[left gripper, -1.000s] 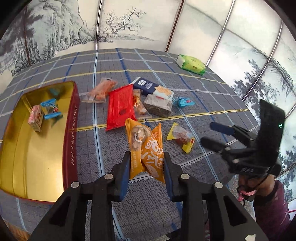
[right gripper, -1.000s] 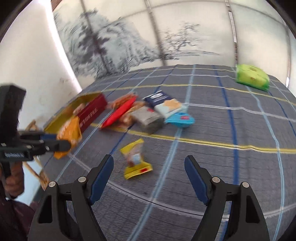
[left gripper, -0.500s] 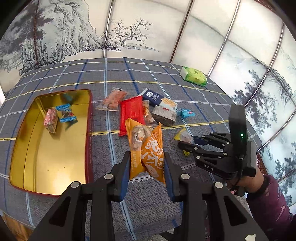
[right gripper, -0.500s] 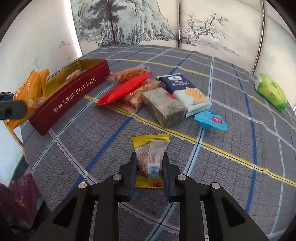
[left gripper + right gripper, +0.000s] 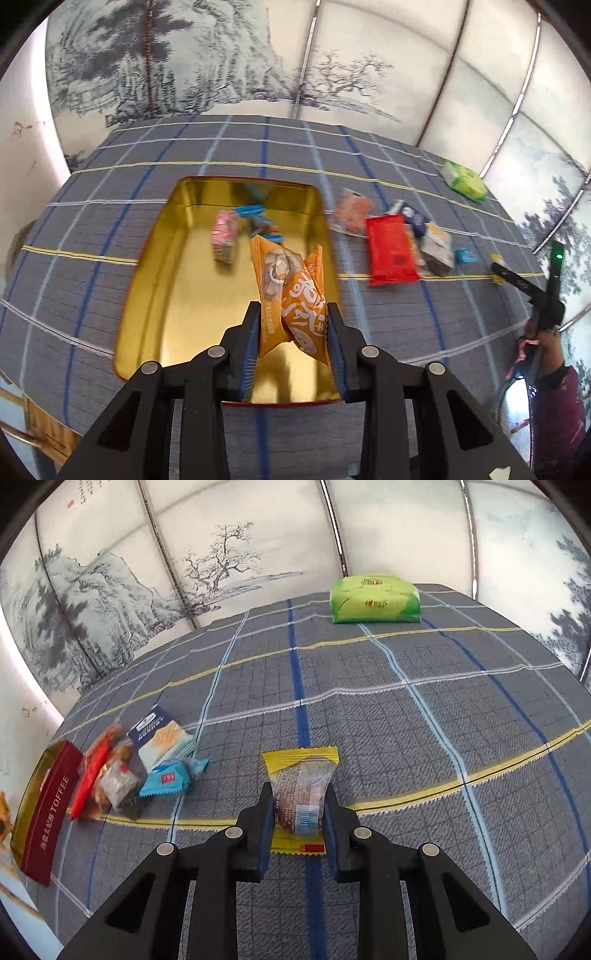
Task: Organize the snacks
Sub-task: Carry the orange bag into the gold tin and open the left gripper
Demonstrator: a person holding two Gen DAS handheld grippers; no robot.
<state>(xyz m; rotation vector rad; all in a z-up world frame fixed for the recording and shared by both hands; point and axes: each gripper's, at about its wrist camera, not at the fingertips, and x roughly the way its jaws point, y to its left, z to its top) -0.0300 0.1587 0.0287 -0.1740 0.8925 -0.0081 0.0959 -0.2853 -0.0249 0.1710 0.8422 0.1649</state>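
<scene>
My left gripper (image 5: pixel 291 314) is shut on an orange snack bag (image 5: pixel 291 291) and holds it above the gold inside of the red toffee tin (image 5: pixel 173 280). The tin holds a pink packet (image 5: pixel 225 232) and a small blue packet (image 5: pixel 251 211). My right gripper (image 5: pixel 298 797) is shut on a yellow-edged clear snack packet (image 5: pixel 301 790) and holds it above the cloth. The tin also shows at the left edge of the right wrist view (image 5: pixel 48 812). A red packet (image 5: pixel 391 249), a navy cracker pack (image 5: pixel 159 734) and a blue candy (image 5: pixel 170 777) lie on the cloth.
A green tissue pack (image 5: pixel 375 600) lies at the far side of the checked grey tablecloth (image 5: pixel 424 709). More snacks lie in a cluster right of the tin (image 5: pixel 436 251). Painted screen panels (image 5: pixel 229 554) stand behind the table.
My left gripper has swung left with the orange bag, from beside the tin to over it. My right gripper closed on the yellow-edged packet, lifted it and turned right.
</scene>
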